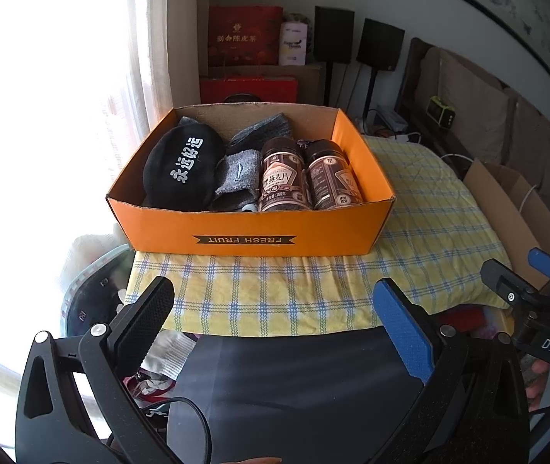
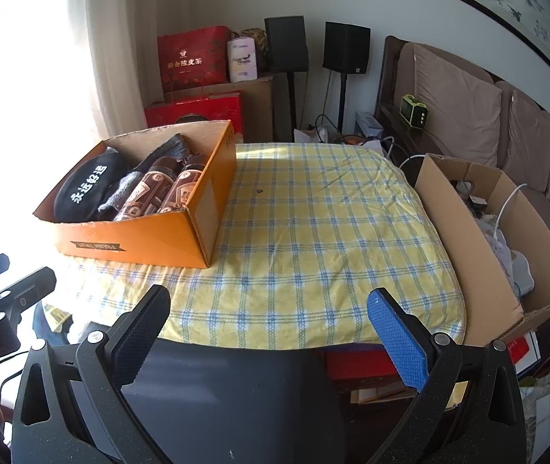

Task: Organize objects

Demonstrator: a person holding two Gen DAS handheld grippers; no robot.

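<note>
**Item count**

- 1 orange box (image 1: 251, 228), on the table (image 2: 313, 232).
- In it: 2 jars (image 1: 284, 176) (image 1: 332, 178) side by side, 1 black cap (image 1: 182, 166), grey socks (image 1: 240, 178); at least 2, exact number unclear, they overlap.
- 1 brown carton (image 2: 479, 255) beside the table, contents too jumbled to count.
- Behind: 2 red gift boxes (image 2: 191, 60) (image 2: 197, 110), 2 speakers (image 2: 286, 44) (image 2: 346, 48), 1 green clock (image 2: 414, 112).
- 2 grippers (image 1: 271, 321) (image 2: 267, 324), jaws apart on both.
</note>
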